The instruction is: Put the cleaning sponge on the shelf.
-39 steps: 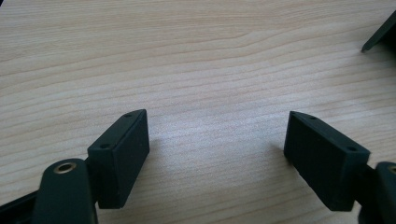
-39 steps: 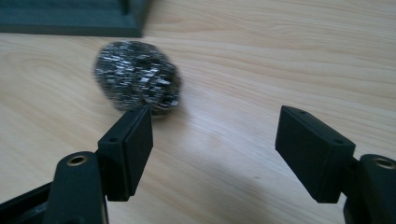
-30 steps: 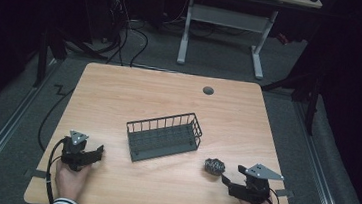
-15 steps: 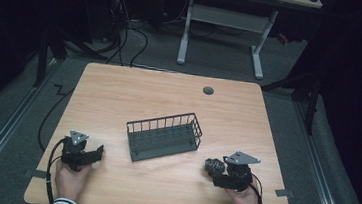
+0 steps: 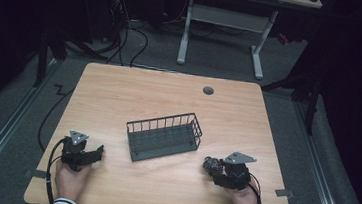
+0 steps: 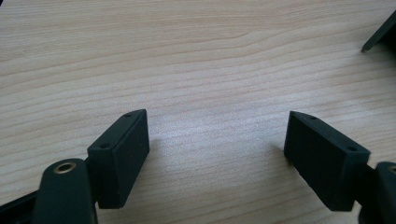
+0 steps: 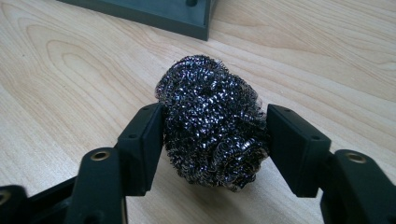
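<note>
Steel scourer sits squeezed, apparently, between the right gripper pads.

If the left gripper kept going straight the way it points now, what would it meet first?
Probably the wire basket. The left gripper, jaws open with nothing between them, points across bare table toward the basket's near left corner, though it might slip past just in front.

No legible text, label, brand, number or sign anywhere.
</note>
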